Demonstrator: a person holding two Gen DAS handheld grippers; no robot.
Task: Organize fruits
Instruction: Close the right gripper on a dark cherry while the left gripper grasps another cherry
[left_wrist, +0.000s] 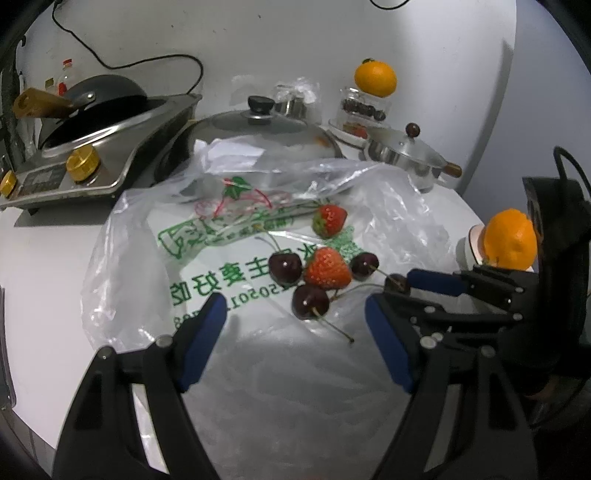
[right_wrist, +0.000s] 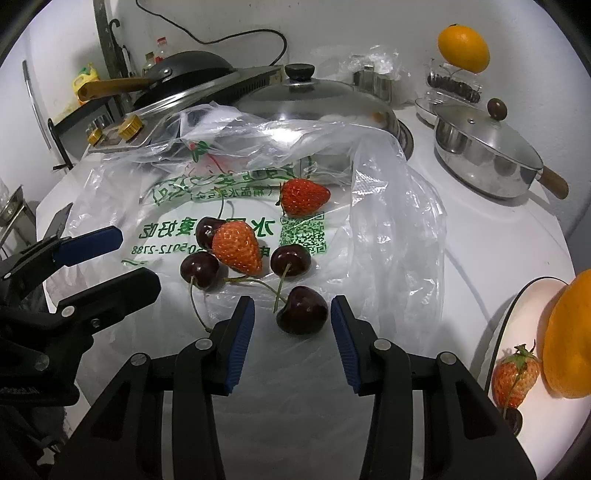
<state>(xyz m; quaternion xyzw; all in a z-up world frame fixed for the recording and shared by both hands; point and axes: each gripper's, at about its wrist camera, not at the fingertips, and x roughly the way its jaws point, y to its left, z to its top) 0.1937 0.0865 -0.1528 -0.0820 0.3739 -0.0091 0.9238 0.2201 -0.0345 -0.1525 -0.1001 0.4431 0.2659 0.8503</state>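
A: Where are our fruits?

B: We see them lying on a clear plastic bag (right_wrist: 388, 236) with green writing, spread flat on the white counter (right_wrist: 480, 236). One dark cherry (right_wrist: 303, 310) sits right between the blue pads of our right gripper (right_wrist: 293, 317). It lies near the tips, a bit closer to the right pad. We cannot see either pad touching it.

A: And our other gripper?

B: Our left gripper (left_wrist: 295, 314) hangs over the bag too. Another cherry (left_wrist: 310, 301) lies in the wide gap between its tips, with nothing pressing on it.

A: What do the fruits look like?

B: Biggest first. We see an orange (right_wrist: 569, 336) on a white plate (right_wrist: 532, 306) at the right, with a small pale strawberry (right_wrist: 515, 376) beside it. A second orange (right_wrist: 463, 48) sits far back on top of a clear box (right_wrist: 454, 83). On the bag we see a fat red strawberry (right_wrist: 238, 247) in the middle and a second strawberry (right_wrist: 304, 195) behind it. Four cherries lie around the fat one. They are dark red, round and shiny, with thin stems.

A: How wide are our jaws?

B: The left ones are spread wide and hold nothing. The right ones are partly apart, a little wider than the cherry, and hold nothing.
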